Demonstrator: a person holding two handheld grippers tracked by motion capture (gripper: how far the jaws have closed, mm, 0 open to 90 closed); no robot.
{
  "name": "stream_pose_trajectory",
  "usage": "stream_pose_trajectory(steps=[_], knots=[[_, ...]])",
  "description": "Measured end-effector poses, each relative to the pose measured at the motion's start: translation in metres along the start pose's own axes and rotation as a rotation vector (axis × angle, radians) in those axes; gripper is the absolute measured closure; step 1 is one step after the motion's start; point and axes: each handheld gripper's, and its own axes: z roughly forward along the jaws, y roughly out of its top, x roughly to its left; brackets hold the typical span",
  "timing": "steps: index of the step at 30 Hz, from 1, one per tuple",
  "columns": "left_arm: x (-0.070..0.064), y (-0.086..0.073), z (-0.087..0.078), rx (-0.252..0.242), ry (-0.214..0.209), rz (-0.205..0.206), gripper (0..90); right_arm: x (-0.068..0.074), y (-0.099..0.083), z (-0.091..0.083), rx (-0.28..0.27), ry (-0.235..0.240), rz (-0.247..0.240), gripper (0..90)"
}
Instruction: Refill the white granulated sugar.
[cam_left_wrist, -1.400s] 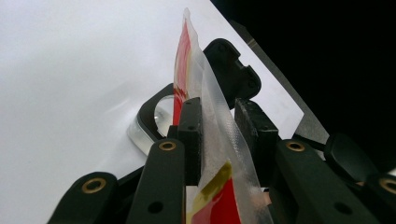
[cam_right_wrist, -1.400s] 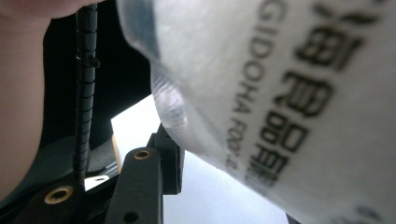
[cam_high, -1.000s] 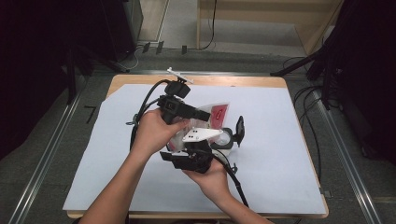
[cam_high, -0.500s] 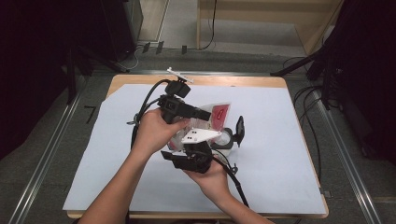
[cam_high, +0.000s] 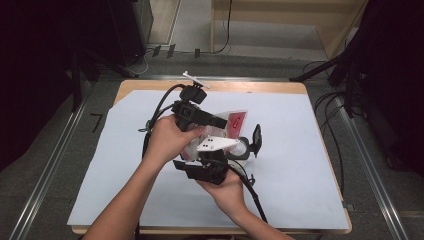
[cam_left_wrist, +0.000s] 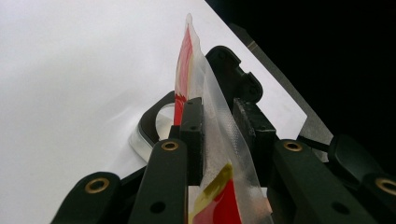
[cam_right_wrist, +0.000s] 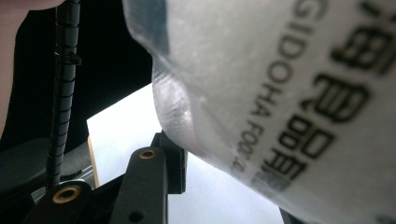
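Two hand-held grippers meet over the middle of the worktop (cam_high: 300, 150), which is covered by a white sheet. The left gripper (cam_high: 220, 121) is held above and reaches toward the person's right; seen along its own camera, its jaws are closed on a clear plastic packet (cam_left_wrist: 210, 140) with red and yellow print, the thin film pinched edge-on between the two pads and standing upright. In the high view the same packet (cam_high: 236, 120) shows red and white just past the left gripper's tip. The right gripper (cam_high: 252, 145) is held lower, nearer the person, with a white three-cornered plate on top, and its tips lie just beside the packet. In the right gripper view the packet's frosted film, printed with dark lettering, hangs close before the lens and hides one jaw, so I cannot tell whether those jaws are open or gripping.
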Motion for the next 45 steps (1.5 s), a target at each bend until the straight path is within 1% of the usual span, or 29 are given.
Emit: stream_pose_trajectory(steps=[12, 20, 23, 27, 28, 29, 30, 31, 33, 34, 38, 45], knots=[[-0.001, -0.001, 0.000, 0.002, 0.003, 0.005, 75.5, 0.001, -0.001, 0.001, -0.012, -0.010, 0.003, 64.3], [-0.002, -0.004, -0.001, -0.005, 0.000, 0.005, 76.6, 0.004, -0.004, 0.002, -0.012, -0.017, 0.006, 64.3], [-0.002, -0.004, -0.001, -0.001, 0.002, 0.006, 76.8, 0.004, -0.005, 0.003, -0.016, -0.019, 0.000, 64.2], [-0.002, -0.003, -0.002, -0.009, 0.004, 0.014, 76.6, 0.004, -0.003, 0.003, -0.011, -0.024, -0.005, 64.2], [-0.002, -0.003, -0.002, -0.016, 0.000, 0.008, 76.5, 0.003, -0.002, 0.003, -0.011, -0.026, -0.006, 64.2], [-0.002, -0.002, -0.003, -0.018, 0.002, 0.016, 76.6, 0.003, -0.001, 0.003, -0.014, -0.027, -0.010, 64.2], [-0.004, -0.001, -0.005, -0.022, 0.003, 0.012, 76.6, 0.004, 0.000, 0.002, -0.014, -0.026, -0.010, 64.2], [-0.005, -0.001, -0.006, -0.032, 0.001, 0.020, 76.6, 0.004, 0.001, 0.002, -0.014, -0.029, -0.014, 64.2], [-0.007, 0.000, -0.008, -0.041, 0.004, 0.022, 76.5, 0.005, 0.003, 0.000, -0.018, -0.034, -0.027, 64.2], [-0.008, 0.001, -0.010, -0.037, 0.005, 0.032, 76.5, 0.005, 0.004, 0.000, -0.022, -0.033, -0.031, 64.2], [-0.011, 0.002, -0.011, -0.038, 0.009, 0.037, 76.4, 0.007, 0.006, -0.003, -0.027, -0.032, -0.036, 64.2], [-0.008, 0.000, -0.010, -0.037, 0.005, 0.026, 76.5, 0.006, 0.005, -0.001, -0.017, -0.027, -0.037, 64.2]])
